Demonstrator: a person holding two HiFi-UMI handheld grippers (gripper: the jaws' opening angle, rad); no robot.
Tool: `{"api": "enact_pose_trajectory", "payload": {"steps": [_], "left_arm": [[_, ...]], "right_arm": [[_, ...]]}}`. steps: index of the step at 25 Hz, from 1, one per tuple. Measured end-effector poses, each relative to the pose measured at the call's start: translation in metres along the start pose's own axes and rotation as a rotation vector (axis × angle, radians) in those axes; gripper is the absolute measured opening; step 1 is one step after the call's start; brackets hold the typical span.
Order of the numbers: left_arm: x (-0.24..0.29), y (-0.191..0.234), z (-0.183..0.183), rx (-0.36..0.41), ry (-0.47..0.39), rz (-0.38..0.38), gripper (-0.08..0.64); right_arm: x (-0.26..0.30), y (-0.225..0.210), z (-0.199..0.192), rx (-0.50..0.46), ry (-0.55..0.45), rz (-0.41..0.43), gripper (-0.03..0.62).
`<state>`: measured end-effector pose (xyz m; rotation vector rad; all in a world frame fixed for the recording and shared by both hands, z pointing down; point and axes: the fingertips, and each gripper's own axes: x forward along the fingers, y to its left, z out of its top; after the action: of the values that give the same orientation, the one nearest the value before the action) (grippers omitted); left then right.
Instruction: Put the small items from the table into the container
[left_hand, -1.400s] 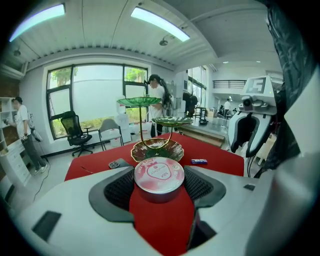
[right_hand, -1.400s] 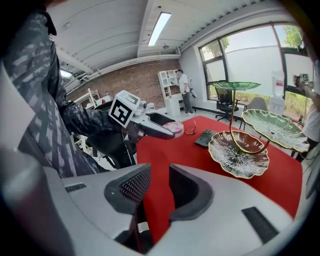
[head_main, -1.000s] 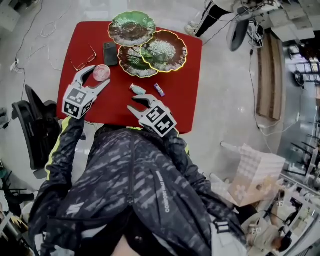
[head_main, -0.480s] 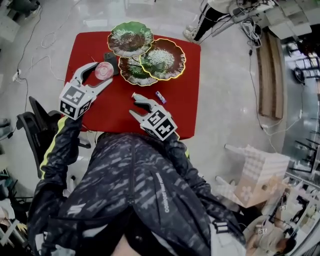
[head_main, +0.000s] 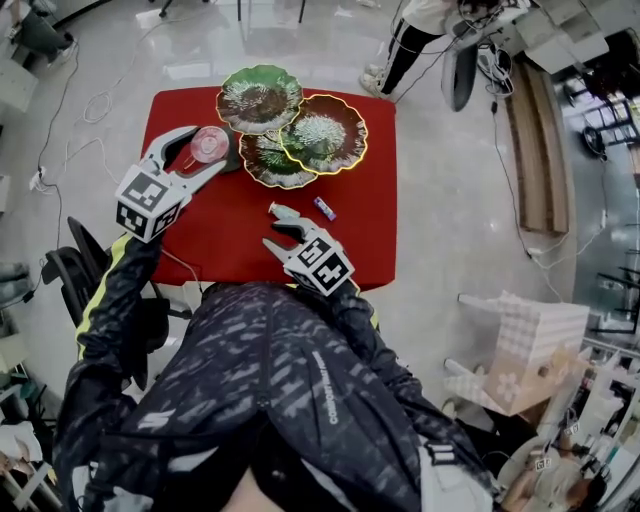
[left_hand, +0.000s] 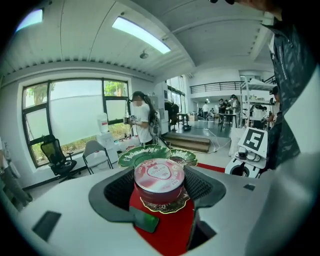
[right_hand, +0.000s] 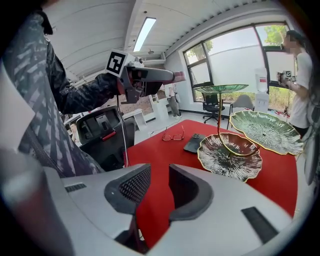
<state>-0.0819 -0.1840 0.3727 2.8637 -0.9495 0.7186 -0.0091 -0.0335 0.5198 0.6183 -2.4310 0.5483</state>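
Gripping the pink-lidded tin (left_hand: 159, 175) by its sides, our left tool (head_main: 208, 147) holds it above the red surface (head_main: 240, 225) (just beside the leaf-shaped dishes (head_main: 292, 130)). Our right tool (right_hand: 158, 172) hovers low, jaws partly apart and empty.

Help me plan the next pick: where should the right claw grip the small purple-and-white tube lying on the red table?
Likely the middle of the small purple-and-white tube, from above: it lies flat and slender, so close across its narrow width.
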Motion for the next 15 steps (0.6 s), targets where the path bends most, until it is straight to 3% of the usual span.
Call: {"api": "enact_pose_trajectory", "payload": {"steps": [15], "left_arm": [[0.047,0.032,0.036,0.047,-0.030,-0.117,0.316]], "right_arm": [[-0.004,-0.016,0.003,0.077,-0.022,-0.101,0.101]]}}
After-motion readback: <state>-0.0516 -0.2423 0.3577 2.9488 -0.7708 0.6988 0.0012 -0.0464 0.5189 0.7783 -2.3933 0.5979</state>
